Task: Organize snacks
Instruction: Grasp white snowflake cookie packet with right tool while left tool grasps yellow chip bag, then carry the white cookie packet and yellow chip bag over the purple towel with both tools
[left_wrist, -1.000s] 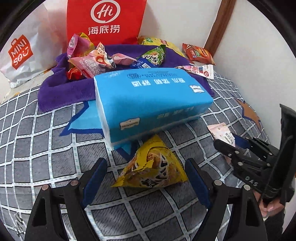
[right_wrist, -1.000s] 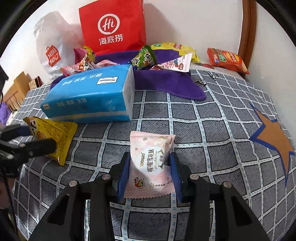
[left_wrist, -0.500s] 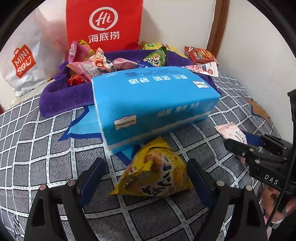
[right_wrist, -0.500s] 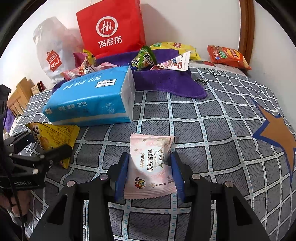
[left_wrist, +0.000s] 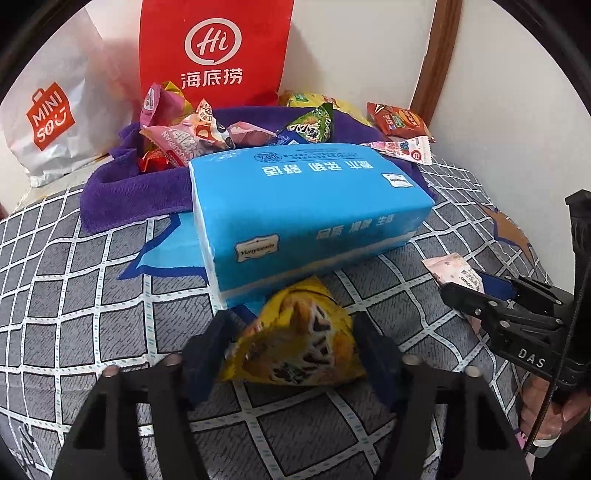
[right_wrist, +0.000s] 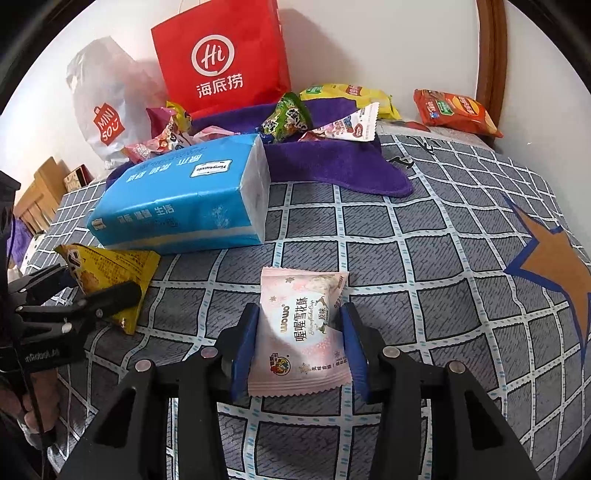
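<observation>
Pick-up step: left gripper (left_wrist: 291, 354) jaws are closing on the near yellow packet (left_wrist: 295, 343); right gripper (right_wrist: 299, 343) pinches the pink packet (right_wrist: 301, 332); next, presumably lift both toward the far purple towel (right_wrist: 332, 162).

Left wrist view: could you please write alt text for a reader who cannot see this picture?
The left hand-held gripper is closing its jaws around a yellow triangular foil snack packet on a grey checked bedcover. Just behind lies a blue rectangular tissue pack, then a purple towel piled with wrapped snacks.

Yellow snack packet (left_wrist: 295, 339) motion-blurred, print unreadable
</observation>
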